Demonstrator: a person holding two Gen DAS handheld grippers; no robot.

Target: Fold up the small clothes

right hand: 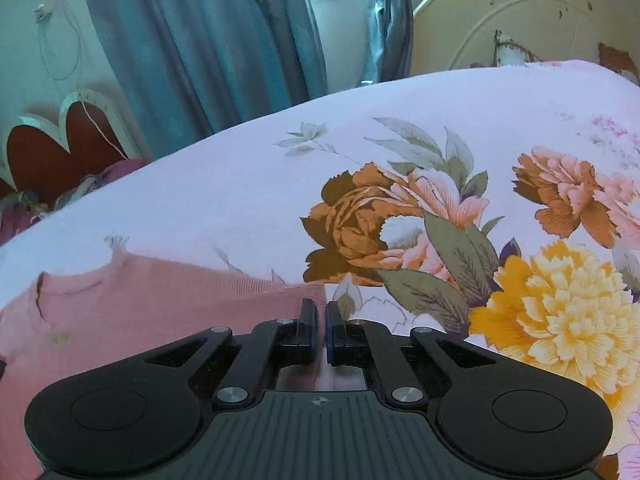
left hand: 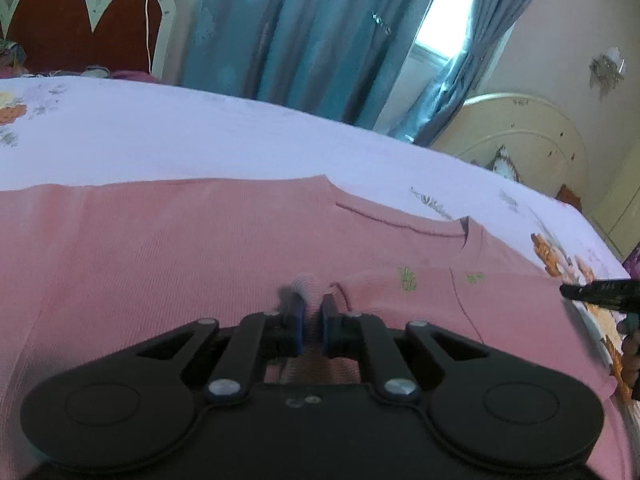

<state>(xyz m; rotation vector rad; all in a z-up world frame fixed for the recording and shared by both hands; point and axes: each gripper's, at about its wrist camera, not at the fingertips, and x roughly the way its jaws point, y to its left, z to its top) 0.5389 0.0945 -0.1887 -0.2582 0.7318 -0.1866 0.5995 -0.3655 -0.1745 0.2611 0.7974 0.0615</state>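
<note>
1. Left wrist view: the pink shirt lies flat on the floral bedsheet, its neckline toward the far side.
2. The left gripper pinches a raised fold of the shirt.
3. The right gripper is pressed together on the shirt's corner, at the edge beside the sheet's orange flower.

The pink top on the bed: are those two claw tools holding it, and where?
Yes. The left gripper pinches a raised fold of the pink top mid-cloth; the right gripper is shut on its edge.
</note>
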